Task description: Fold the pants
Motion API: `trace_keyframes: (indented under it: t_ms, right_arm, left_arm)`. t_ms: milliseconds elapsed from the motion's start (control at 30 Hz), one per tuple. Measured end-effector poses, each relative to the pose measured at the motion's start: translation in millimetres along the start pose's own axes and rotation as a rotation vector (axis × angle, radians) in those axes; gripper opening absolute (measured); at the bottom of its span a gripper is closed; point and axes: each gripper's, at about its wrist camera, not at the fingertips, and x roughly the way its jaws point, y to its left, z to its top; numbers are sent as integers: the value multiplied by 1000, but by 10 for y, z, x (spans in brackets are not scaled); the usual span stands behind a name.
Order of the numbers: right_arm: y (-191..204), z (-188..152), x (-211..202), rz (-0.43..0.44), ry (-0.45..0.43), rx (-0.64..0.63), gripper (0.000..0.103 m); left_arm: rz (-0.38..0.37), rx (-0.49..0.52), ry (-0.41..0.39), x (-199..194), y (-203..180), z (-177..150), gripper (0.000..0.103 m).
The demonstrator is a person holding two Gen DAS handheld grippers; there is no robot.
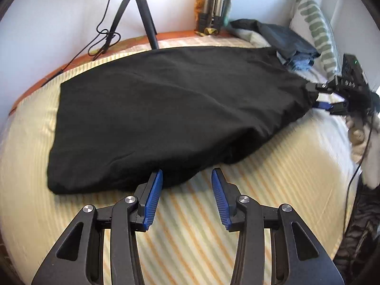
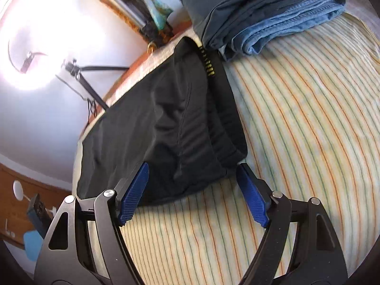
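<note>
Black pants [image 1: 166,109] lie folded lengthwise across the striped bed. My left gripper [image 1: 187,174] is open at their near edge, its left pad [image 1: 154,194] touching the cloth. In the right wrist view the pants' elastic waistband [image 2: 220,109] lies just ahead. My right gripper [image 2: 192,168] is open with its jaws either side of the waist corner of the pants [image 2: 166,130], nothing pinched. The right gripper also shows in the left wrist view [image 1: 319,96] at the pants' right end.
The striped sheet [image 1: 213,225] covers the bed. A stack of folded dark and blue jeans [image 2: 266,16] lies at the head by a striped pillow [image 1: 315,30]. A tripod [image 1: 142,16] with cables stands beyond the far edge. A cable [image 1: 356,173] hangs at the right.
</note>
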Motion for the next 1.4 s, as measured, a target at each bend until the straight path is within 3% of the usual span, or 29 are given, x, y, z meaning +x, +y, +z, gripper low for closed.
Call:
trace_keyframes:
  t_ms: [133, 267, 300, 333, 367, 533, 600, 633, 700, 833, 1000, 1067, 1133, 1233, 1300, 1400]
  right_arm:
    - [-6, 36, 14, -29, -46, 17, 66]
    - [-26, 88, 45, -39, -62, 33, 32]
    - [-28, 96, 52, -27, -55, 36, 29]
    - [-13, 103, 49, -12, -56, 35, 28]
    - [7, 111, 16, -4, -66, 26, 27]
    - [137, 153, -163, 29, -130, -21, 27]
    - [151, 138, -91, -8, -113, -34, 27]
    - [139, 123, -53, -6, -100, -23, 27]
    - [122, 108, -12, -4, -83, -9, 27]
    - [164, 116, -55, -2, -96, -33, 27]
    - [135, 103, -36, -1, -78, -27, 27]
    - [130, 112, -41, 0, -77, -27, 27]
    - [133, 115, -42, -3, -78, -32, 27]
    - [133, 112, -37, -1, -76, -31, 27]
    - [130, 115, -43, 0, -80, -30, 27]
    - [120, 120, -67, 12, -86, -24, 27]
  left_arm:
    - [9, 22, -9, 76, -97, 14, 41]
    - [1, 16, -28, 116, -93, 45, 41]
    - [0, 22, -27, 112, -93, 43, 38]
    - [-6, 45, -21, 122, -115, 43, 20]
    - [-8, 68, -13, 122, -136, 32, 11]
    - [-36, 131, 9, 61, -145, -36, 9]
    - [-56, 81, 6, 43, -76, 15, 17]
    - [-50, 52, -3, 39, -46, 50, 37]
    - [-59, 5, -28, 31, -14, 97, 64]
    - [-79, 0, -75, 85, -92, 200, 64]
    - [-121, 25, -45, 262, -227, 269, 64]
    - [-123, 48, -46, 262, -269, 243, 61]
    - [-139, 55, -48, 218, -271, 205, 48]
    - [-144, 87, -36, 157, -266, 130, 18]
    - [-139, 107, -25, 116, -256, 73, 10]
    - [-163, 105, -10, 78, -216, -10, 7]
